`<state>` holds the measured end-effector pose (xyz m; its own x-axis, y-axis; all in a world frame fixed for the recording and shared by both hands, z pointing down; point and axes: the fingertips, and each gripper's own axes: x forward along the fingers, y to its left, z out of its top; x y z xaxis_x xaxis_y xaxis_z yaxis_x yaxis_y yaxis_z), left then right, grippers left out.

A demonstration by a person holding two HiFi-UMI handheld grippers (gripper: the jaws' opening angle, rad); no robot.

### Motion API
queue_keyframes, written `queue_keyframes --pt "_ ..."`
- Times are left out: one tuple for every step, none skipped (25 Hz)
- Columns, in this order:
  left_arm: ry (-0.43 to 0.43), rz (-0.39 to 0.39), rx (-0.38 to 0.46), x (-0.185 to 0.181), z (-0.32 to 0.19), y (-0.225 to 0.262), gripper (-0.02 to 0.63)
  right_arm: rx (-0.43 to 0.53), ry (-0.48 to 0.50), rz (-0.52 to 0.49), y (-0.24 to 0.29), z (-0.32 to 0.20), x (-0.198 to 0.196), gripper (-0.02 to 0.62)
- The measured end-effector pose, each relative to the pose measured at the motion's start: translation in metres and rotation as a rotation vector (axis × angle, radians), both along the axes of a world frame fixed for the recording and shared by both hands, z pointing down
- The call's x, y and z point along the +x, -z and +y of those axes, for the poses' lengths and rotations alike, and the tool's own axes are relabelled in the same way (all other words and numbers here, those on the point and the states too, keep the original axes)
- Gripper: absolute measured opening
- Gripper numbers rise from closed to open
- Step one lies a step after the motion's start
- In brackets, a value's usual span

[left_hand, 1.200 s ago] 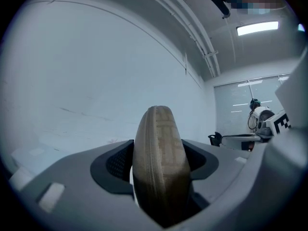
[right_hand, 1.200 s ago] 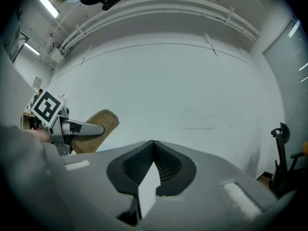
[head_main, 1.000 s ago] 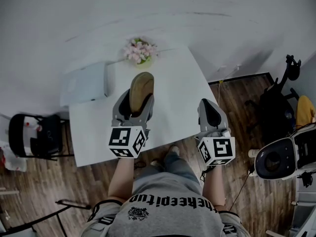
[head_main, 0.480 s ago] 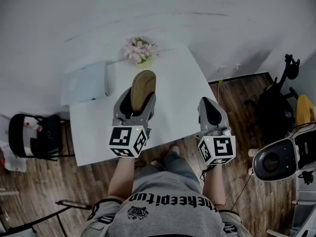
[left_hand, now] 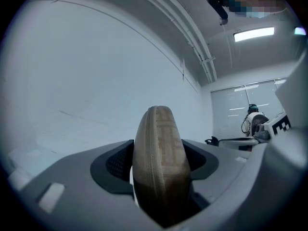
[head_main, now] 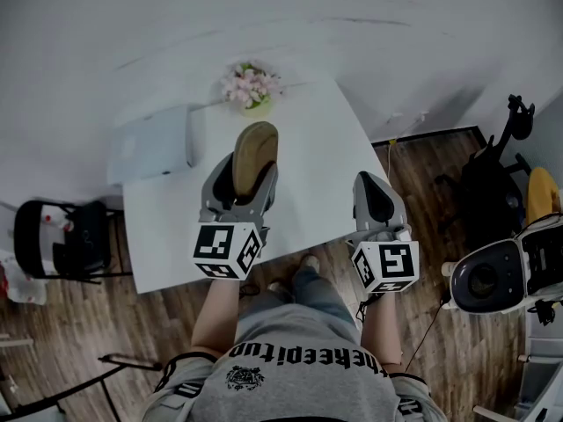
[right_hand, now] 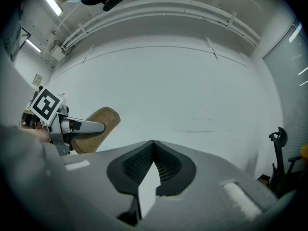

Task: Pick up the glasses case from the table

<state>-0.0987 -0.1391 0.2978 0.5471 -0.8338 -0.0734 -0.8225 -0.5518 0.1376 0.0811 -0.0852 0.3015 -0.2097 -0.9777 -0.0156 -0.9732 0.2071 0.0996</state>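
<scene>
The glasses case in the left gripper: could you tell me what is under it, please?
The white table shows around the glasses case; the patch directly beneath is covered by it and the left gripper.

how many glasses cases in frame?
1. The tan glasses case is gripped in the left gripper's jaws, over the white table. No other shows; the white box might hide one.

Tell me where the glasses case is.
Head view, left of centre: the glasses case is clamped in the left gripper over the white table, just short of the flowers.
</scene>
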Motion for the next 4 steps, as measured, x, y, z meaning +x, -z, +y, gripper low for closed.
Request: queue_keyframes --pt "0.000 0.000 0.000 -0.0001 -0.0003 0.0000 0.307 0.000 -0.002 0.000 0.0001 -0.0002 0.0005 0.003" --pt "0.000 0.000 0.000 -0.0001 -0.0006 0.0001 0.307 0.000 -0.004 -0.001 0.0002 -0.0004 0.0011 0.003" --pt "0.001 0.000 0.001 -0.0001 -0.0010 0.0003 0.307 0.000 -0.006 -0.001 0.0005 -0.0007 0.0016 0.003" --pt "0.001 0.000 0.001 -0.0001 -0.0014 0.0006 0.307 0.000 -0.007 -0.001 0.0007 -0.0011 0.0020 0.003"
